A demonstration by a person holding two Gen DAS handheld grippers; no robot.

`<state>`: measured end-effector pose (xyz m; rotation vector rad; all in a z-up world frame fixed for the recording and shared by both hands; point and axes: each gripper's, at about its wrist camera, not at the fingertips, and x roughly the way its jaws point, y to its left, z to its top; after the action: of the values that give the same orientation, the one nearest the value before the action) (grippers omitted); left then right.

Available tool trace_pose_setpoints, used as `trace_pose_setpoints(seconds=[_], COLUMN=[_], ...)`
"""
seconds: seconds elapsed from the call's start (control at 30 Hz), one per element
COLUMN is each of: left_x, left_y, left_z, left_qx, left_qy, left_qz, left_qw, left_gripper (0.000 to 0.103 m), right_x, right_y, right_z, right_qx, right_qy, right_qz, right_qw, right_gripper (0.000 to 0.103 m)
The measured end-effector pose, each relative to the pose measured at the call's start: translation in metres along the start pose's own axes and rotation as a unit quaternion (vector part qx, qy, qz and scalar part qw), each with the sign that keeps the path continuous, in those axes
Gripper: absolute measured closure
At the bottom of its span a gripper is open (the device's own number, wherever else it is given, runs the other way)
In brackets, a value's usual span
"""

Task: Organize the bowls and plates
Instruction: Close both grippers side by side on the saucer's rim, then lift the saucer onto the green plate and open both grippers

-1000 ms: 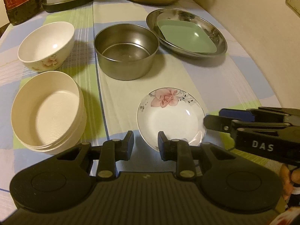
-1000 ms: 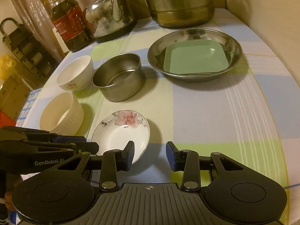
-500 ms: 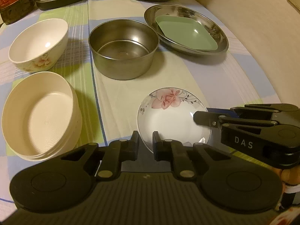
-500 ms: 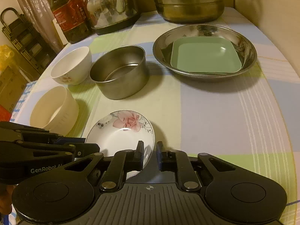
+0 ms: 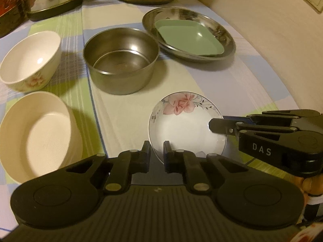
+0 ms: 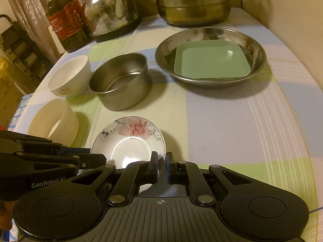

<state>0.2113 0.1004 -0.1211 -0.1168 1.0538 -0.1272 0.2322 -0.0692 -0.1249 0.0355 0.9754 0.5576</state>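
My flowered saucer (image 5: 186, 121) sits near the table's front, both my tongs pinching its rim; steel bowl (image 5: 121, 57) stands behind it.

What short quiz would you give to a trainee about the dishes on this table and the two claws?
1. Short answer: which stands nearer to the kettle, the white bowl or the cream bowl?
2. Multiple choice: the left claw and the right claw each have the rim of one dish between their fingers. Which dish? A) white bowl B) floral plate C) cream bowl
3. True or false: the green plate lies inside the steel dish.

Key: 1 the white bowl; 2 B; 3 true.
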Motion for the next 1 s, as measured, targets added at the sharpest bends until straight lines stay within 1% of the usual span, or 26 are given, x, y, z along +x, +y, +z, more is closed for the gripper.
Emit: trace_pose_setpoints(seconds=[0.23,0.43,0.67,1.0], left_x=[0.0,0.002,0.009,0.038], left_y=[-0.011,-0.026,-0.044,-0.06], left_z=[0.014,0.035,0.067,0.116], left_qx=[0.003,-0.003,-0.024,-0.04], left_qy=[-0.01,-0.026,-0.05,-0.072], left_qz=[-0.007,-0.004,0.007,0.025], left_qw=[0.9999,0.9997,0.9984,0.9963], left_gripper=[0.093,0.093,0.093,0.093], right_x=[-0.013,-0.022,-0.024,-0.016], right_y=[-0.011,-0.028,-0.049,-0.086], right_z=[0.005,0.018,0.047,0.09], right_qx=[0.018,0.024,0.007,-0.009], right_qy=[-0.009,-0.017,-0.025,-0.032], right_qz=[-0.007,-0.005,0.005,0.014], right_qw=[1.0,1.0,1.0,0.999], right_gripper=[0.095,0.095,0.095,0.095])
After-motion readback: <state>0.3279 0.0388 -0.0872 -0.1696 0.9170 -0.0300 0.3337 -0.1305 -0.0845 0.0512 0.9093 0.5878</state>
